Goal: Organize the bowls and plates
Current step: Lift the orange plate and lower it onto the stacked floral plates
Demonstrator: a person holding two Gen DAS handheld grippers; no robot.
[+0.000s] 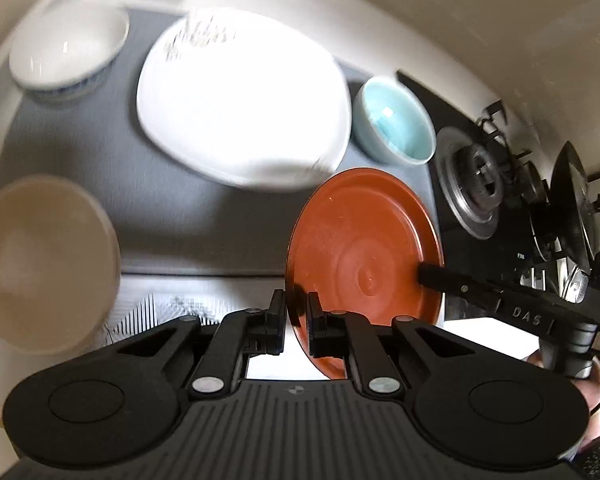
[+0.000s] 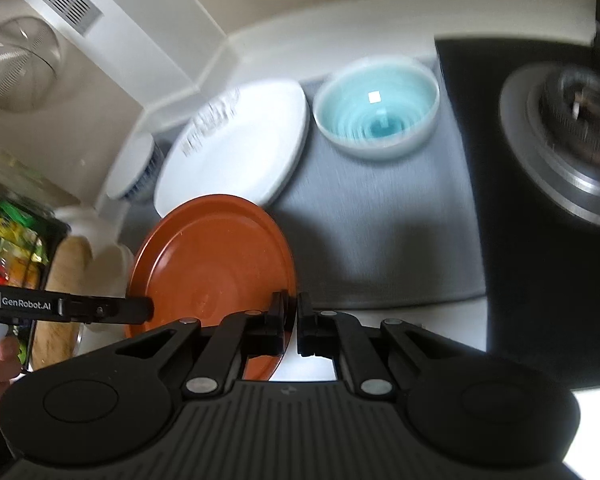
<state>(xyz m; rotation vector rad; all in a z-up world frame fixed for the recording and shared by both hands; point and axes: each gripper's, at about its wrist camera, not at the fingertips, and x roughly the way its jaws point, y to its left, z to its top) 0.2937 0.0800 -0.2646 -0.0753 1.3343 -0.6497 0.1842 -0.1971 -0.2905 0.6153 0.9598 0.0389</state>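
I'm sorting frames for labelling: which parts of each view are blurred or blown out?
Left wrist view: the white plate is overexposed and smeared, the white bowl and cream bowl blurred; the orange plate stays sharp. Right wrist view: the teal bowl and white plate streak with motion blur; the orange plate stays sharp.

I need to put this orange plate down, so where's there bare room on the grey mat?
Both grippers, left gripper and right gripper, pinch the orange plate. The grey mat is bare in front of the blue bowl, up to the black stove, and between the tan bowl and white plate. The back row, including the white bowl, is crowded.
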